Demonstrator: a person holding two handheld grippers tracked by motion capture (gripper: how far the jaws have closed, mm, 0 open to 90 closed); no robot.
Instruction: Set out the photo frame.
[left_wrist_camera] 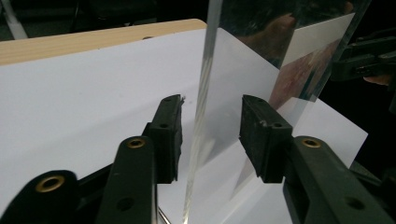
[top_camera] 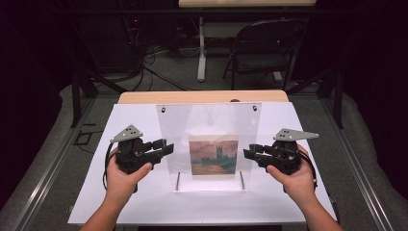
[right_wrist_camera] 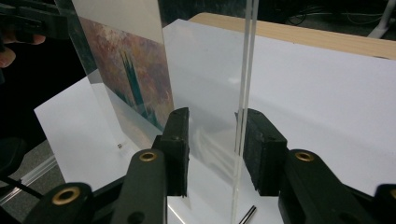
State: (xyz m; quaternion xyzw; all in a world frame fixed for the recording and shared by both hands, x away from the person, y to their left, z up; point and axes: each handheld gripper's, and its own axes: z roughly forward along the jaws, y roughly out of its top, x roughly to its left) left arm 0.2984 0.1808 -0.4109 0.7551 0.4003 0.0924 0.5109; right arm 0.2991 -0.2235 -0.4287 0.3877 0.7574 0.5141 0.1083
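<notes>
Clear acrylic frame stands upright mid-worktop on white sheet, w/ a painted picture low in its centre: dusky towers, orange sky. No readable writing or brand on it.

Left gripper held level, pointing inward at frame's left edge; jaws released, straddling the edge w/o pressing, gaps both sides in left gripper view.

Right gripper mirrors it at the right edge; jaws also released, edge between pads, near one pad, not clamped.

Both hands wrap gripper bodies from below, forearms in from the near side.
</notes>
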